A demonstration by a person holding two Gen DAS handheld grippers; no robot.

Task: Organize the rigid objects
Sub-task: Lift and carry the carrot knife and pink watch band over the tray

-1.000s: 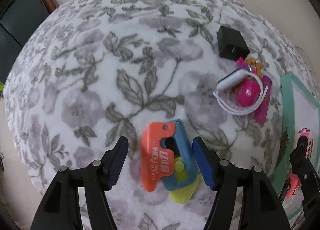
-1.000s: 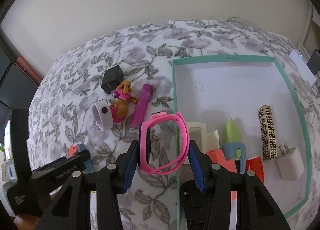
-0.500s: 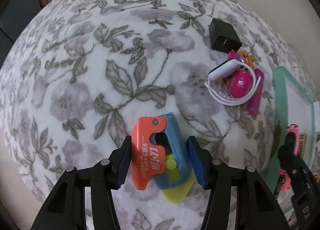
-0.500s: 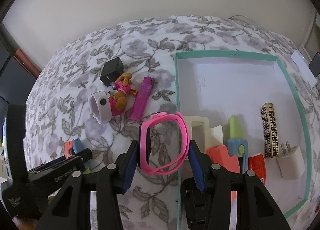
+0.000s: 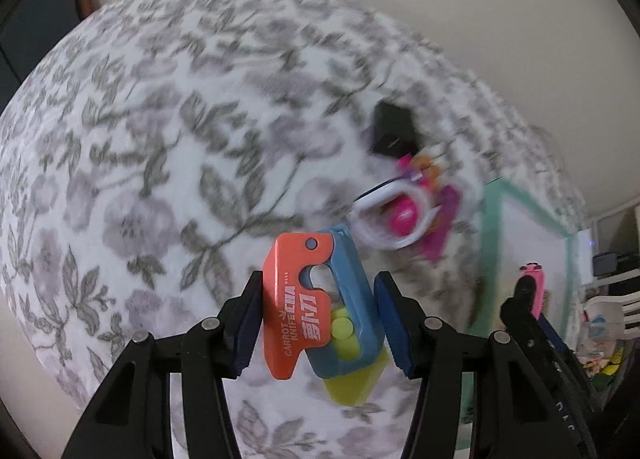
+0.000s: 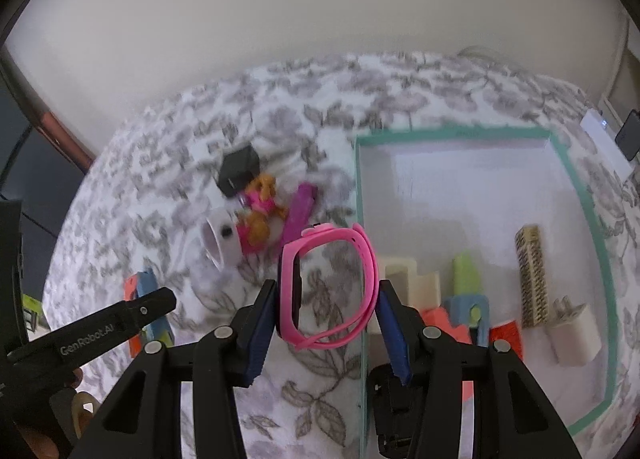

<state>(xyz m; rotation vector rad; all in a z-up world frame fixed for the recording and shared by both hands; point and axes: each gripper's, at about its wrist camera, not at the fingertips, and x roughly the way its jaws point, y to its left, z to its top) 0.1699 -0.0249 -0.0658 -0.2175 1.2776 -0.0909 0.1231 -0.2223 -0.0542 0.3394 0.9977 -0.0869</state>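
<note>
Floral fleece covers the desk [image 6: 168,195], and at its right sits the teal-rimmed box [image 6: 582,219], already holding a cream block, knife toys, a gold tower and a white plug. Loose things wait at far left of the box: a black cube [image 6: 238,171], a dog figure [image 6: 260,215], a white band [image 6: 216,243] and a purple stick [image 6: 300,211]. The right hand-held gripper [image 6: 326,305] clamps the pink watch [image 6: 328,287] right at the box's near-left rim; the left hand-held gripper [image 5: 318,317] is closed on the orange-and-blue carrot knife [image 5: 316,303], apparently lifted off the fleece. The step looks like carrying both to the box; next, each needs moving over the rim, then releasing onto bare floor.
</note>
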